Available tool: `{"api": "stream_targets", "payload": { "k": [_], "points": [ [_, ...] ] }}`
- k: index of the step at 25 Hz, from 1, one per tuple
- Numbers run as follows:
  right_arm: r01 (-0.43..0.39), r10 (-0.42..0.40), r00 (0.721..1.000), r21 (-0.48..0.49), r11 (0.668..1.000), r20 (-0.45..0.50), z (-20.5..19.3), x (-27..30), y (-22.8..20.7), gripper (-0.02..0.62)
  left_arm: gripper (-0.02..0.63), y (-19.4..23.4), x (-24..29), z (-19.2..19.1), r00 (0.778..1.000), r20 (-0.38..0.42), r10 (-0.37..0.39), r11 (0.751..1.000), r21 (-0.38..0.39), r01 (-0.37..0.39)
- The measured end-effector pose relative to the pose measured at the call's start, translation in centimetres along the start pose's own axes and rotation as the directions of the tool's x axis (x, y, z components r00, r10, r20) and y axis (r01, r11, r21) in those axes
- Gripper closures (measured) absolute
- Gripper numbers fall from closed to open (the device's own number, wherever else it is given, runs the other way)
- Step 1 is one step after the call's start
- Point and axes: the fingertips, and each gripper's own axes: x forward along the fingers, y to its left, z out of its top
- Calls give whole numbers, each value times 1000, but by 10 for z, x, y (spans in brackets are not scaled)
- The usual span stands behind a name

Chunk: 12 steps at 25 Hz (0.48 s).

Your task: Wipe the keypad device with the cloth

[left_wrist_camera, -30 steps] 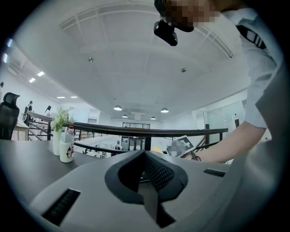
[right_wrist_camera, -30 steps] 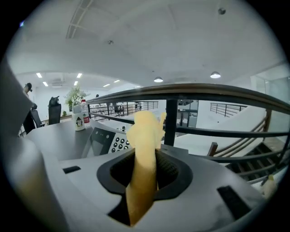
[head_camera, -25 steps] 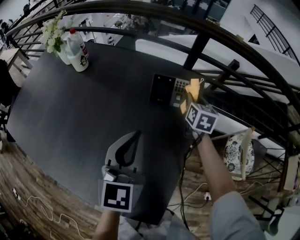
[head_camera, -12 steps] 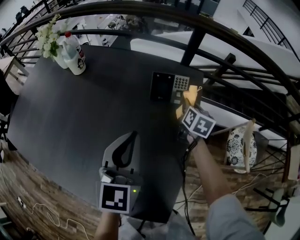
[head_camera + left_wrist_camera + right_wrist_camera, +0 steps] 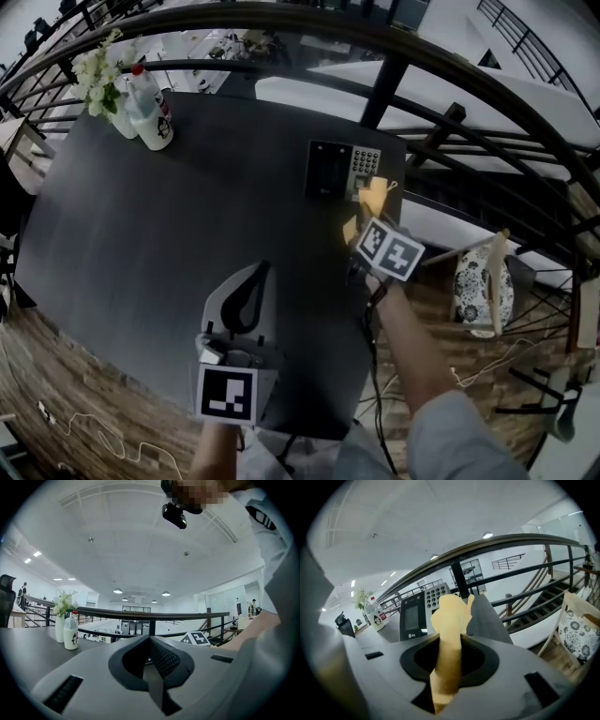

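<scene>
Beside the keypad device [image 5: 330,169], the right gripper [image 5: 362,221] pinching the cloth [image 5: 374,196] has pulled back, so one wipe looks done.

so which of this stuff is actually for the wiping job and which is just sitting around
For the job:
keypad device
yellow cloth, gripped in the right tongs

Just sitting around:
white bottle
vase of flowers
left tongs, shut and empty
</scene>
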Motion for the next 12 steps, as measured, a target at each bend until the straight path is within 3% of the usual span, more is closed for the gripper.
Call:
{"api": "stream_targets", "payload": {
  "k": [7, 12],
  "points": [
    [-52, 52, 999, 0, 999, -10, -6, -17, 16, 491, 599, 3, -10, 7, 1000, 13, -3, 1000, 14, 3],
    [-103, 104, 995, -97, 990, 7, -3, -45, 33, 491, 598, 3, -18, 18, 1000, 29, 0, 1000, 15, 0]
  ]
}}
